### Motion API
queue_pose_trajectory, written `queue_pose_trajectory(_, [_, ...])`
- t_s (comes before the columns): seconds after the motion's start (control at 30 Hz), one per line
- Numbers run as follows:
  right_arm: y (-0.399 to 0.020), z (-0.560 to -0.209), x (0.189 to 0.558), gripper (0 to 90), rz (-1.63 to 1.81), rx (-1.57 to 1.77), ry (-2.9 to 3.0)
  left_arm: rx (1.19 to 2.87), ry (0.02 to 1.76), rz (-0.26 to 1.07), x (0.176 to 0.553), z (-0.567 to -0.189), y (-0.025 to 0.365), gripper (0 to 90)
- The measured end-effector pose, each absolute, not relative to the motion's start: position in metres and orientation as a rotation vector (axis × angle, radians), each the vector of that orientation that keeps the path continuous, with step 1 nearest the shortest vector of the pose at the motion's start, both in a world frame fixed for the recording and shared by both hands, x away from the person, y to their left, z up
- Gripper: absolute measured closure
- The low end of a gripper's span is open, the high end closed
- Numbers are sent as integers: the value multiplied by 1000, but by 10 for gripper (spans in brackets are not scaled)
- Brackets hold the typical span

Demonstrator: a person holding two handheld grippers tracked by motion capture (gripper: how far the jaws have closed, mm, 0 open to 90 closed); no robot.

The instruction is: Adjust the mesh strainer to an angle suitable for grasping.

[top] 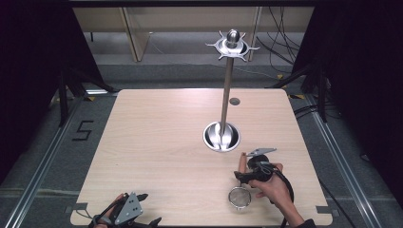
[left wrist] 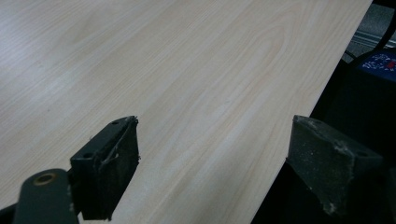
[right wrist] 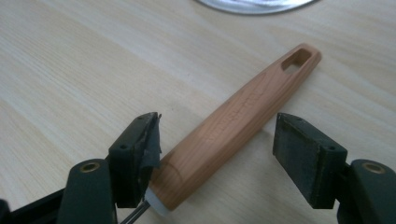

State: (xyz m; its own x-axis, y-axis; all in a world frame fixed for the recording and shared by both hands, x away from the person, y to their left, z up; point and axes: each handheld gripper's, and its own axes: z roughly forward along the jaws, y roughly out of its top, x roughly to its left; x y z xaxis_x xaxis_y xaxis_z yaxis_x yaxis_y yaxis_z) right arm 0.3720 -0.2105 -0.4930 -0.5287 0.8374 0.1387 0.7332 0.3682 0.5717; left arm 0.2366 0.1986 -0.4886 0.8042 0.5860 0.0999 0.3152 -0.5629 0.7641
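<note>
Right tongs [right wrist: 217, 161] gaped wide around tapered wooden strainer handle [right wrist: 238, 123], gripping nothing. Left tongs [left wrist: 212, 172] likewise open, empty, above pale tabletop [left wrist: 187, 70]. Best centred before closing.

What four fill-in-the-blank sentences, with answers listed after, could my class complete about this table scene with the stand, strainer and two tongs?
1. The strainer's handle is made of ____.
2. The jaws of the right tongs stand ____ on either side of that handle.
3. The tall metal stand rises from a round ____ on the table.
4. The left tongs hang over the table's ____, gripping nothing.

Missing words: wood; open; base; edge
</note>
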Motion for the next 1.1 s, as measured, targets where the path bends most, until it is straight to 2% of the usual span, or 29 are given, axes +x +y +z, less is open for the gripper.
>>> queue_pose_trajectory(0.13, [-210,-495,376,336,893,1432,2464,2202,663,432,236,-488,199,160])
queue_pose_trajectory(0.23, [-210,-494,378,391,857,1402,2479,2196,666,434,237,-487,199,159])
queue_pose_trajectory(0.3, [-209,-495,382,461,881,1337,2497,2185,681,429,236,-488,199,159])
queue_pose_trajectory(0.37, [-209,-494,383,476,868,1322,2510,2183,678,442,236,-488,199,159])
queue_pose_trajectory(0.4, [-210,-492,386,529,814,1295,2548,2193,667,444,237,-488,199,159])
queue_pose_trajectory(0.5, [-208,-490,388,591,721,1276,2566,2199,661,432,237,-487,199,159])
queue_pose_trajectory(0.73, [-204,-487,390,666,657,1183,2655,2191,664,448,238,-488,199,160])
queue_pose_trajectory(0.83, [-206,-488,394,677,680,1081,2671,2195,658,442,237,-488,199,160])
queue_pose_trajectory(1.1, [-207,-483,392,651,626,1127,2668,2201,653,444,237,-488,199,160])
